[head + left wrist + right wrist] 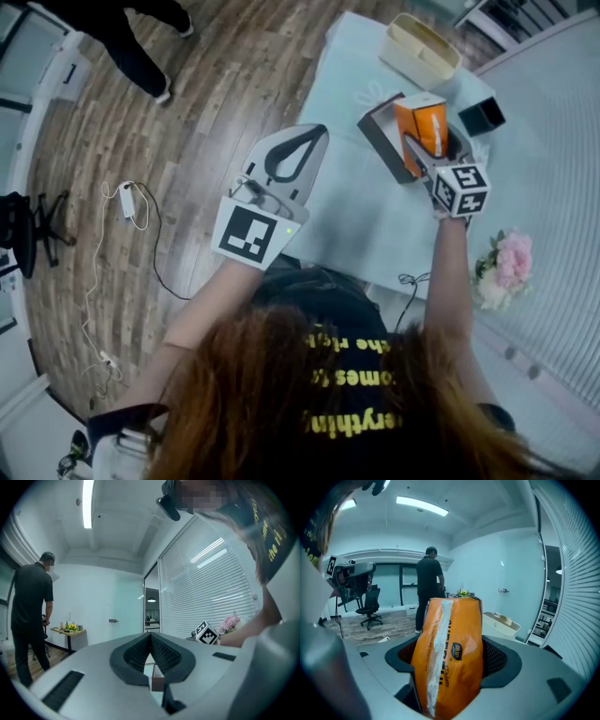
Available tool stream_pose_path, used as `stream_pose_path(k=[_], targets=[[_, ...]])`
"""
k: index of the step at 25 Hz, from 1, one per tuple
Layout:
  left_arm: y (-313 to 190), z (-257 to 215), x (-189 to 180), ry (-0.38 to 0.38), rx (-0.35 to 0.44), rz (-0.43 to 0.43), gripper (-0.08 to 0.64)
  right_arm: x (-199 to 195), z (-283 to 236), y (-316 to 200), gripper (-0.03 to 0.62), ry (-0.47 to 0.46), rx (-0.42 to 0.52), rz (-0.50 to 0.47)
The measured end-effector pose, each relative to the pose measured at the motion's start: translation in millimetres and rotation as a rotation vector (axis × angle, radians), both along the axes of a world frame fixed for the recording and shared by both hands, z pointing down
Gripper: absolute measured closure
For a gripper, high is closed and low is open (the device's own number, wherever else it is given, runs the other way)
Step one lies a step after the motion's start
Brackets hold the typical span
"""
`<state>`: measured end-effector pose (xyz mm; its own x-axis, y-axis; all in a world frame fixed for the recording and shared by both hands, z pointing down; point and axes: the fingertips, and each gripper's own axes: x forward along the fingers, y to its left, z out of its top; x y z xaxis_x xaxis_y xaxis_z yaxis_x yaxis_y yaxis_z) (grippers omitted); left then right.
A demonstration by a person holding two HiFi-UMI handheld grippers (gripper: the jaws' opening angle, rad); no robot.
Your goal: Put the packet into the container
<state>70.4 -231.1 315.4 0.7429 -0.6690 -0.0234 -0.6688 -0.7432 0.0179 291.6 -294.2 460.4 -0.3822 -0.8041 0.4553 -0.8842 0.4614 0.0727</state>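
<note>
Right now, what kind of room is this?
Likely an office or lab: an office chair on a wood floor, blinds along one wall, and a work table.

Yellow print on the person's black T-shirt [352, 375] partly reads "everything"; the glossy orange plastic packet [454, 653] carries black lettering too blurred to read.

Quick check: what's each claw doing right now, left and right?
Left claw: closed, holding nothing.
Right claw: closed on the orange packet.
</note>
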Motion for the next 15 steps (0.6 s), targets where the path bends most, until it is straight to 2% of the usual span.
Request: stream_pose_path(k=[9, 15], targets=[[-3, -3, -9, 0.016, 0.001, -0.040, 0.561, 8, 37, -11, 0.219, 0.062, -0.124, -0.069], [-1, 1, -21, 0.017, -0.017, -0.079, 0.561, 9, 51, -18, 0.219, 0.075, -0.163, -0.100]])
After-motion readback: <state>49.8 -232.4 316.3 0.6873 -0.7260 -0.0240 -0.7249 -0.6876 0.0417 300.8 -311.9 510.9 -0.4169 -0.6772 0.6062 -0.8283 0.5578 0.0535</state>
